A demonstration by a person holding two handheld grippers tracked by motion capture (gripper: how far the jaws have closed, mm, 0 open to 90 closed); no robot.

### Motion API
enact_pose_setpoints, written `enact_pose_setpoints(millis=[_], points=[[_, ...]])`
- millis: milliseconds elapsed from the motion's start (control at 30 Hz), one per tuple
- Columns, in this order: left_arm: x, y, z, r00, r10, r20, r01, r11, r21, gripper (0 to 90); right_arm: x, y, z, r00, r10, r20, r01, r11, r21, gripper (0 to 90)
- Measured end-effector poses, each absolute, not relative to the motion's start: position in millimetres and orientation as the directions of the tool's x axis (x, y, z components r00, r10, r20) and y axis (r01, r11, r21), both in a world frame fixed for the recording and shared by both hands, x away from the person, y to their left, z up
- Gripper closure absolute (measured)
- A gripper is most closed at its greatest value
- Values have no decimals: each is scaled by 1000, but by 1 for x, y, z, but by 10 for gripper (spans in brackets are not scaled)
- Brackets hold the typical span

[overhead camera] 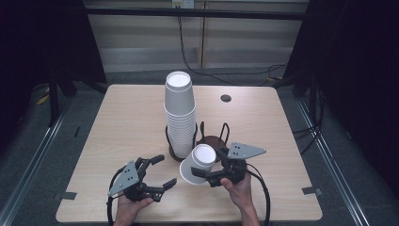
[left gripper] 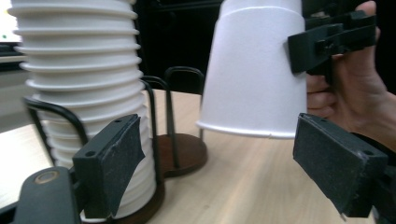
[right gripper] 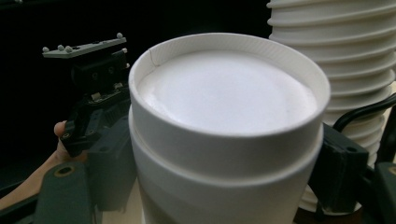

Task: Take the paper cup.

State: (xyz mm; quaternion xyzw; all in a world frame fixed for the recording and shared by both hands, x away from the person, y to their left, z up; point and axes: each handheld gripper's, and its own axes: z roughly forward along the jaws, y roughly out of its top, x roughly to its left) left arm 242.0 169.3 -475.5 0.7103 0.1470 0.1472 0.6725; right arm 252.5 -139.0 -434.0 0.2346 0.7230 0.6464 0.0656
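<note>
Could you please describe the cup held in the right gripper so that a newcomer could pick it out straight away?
Start at the tall stack of white cups standing in a black wire holder at the middle of the table. Just right of its base, the right gripper clamps a single white cup. It alone is off the stack, upside down and tilted.

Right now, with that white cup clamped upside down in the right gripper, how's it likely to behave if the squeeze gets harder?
The white cup looks thin-walled and foam-like, so it probably dents or buckles under a harder squeeze from the right gripper. It is likely very light, being held off the table by its side alone. Its smooth, tapered wall might let it slip toward the narrow end.
</note>
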Motion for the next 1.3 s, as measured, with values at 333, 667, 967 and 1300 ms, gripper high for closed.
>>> enact_pose_setpoints(millis=[333, 667, 967, 1300], points=[[247, 156, -478, 943, 333, 2, 28, -85, 996, 154, 252, -133, -440, -894, 395, 212, 264, 81, 961, 212], [250, 142, -481, 965, 264, -3, 33, -109, 993, 151, 253, -124, -445, -900, 377, 220, 272, 92, 958, 213], [253, 131, -483, 969, 246, -20, 52, -121, 991, 123, 254, -117, -448, -905, 362, 222, 272, 93, 958, 213], [258, 121, -483, 972, 230, -37, 73, -147, 986, 117, 253, -112, -448, -908, 357, 218, 267, 92, 959, 214]])
